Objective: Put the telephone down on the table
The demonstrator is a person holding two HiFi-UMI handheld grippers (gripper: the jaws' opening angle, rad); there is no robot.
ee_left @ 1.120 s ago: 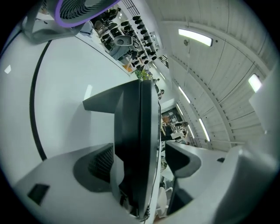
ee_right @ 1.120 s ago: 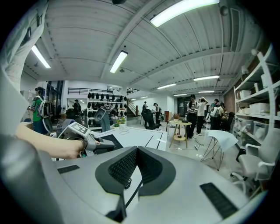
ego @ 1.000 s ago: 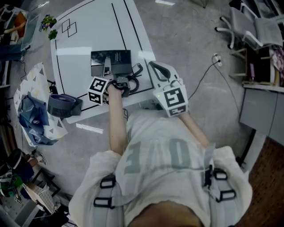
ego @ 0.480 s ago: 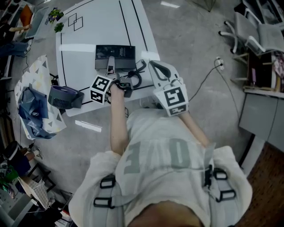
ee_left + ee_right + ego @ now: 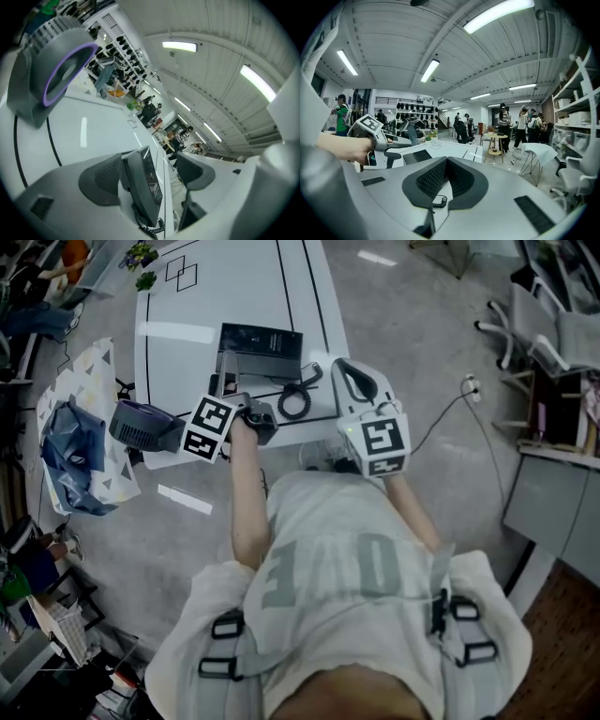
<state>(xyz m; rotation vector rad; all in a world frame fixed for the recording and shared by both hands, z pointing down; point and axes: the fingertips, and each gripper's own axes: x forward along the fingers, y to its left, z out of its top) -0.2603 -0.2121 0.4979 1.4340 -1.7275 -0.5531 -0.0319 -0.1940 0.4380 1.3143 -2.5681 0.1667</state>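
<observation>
I have the left gripper (image 5: 149, 162) out ahead of me on a nearly straight left forearm (image 5: 242, 491), with the left hand (image 5: 253, 418) wrapped round its grip and its jaws standing apart. The right gripper (image 5: 446, 161) is just to the right on a bent right arm (image 5: 412, 514). It points forward, and its jaws are pressed together at the tips.

The telephone (image 5: 262, 340) lies on the table (image 5: 234, 287), towards its front edge, with the coiled cord (image 5: 293, 401) in front of it and to the right. The fan (image 5: 141, 425) stands at the table's front left corner, and a bag (image 5: 70, 442) lies on the floor to its left. Small plants (image 5: 141, 254) are by the far left corner. The left gripper (image 5: 150, 172) reaches in over the front edge, and the telephone's left end lies between its jaws. The right gripper (image 5: 446, 164) is at the front right corner, right of the cord. Chairs (image 5: 562, 324) stand well off to the right.
</observation>
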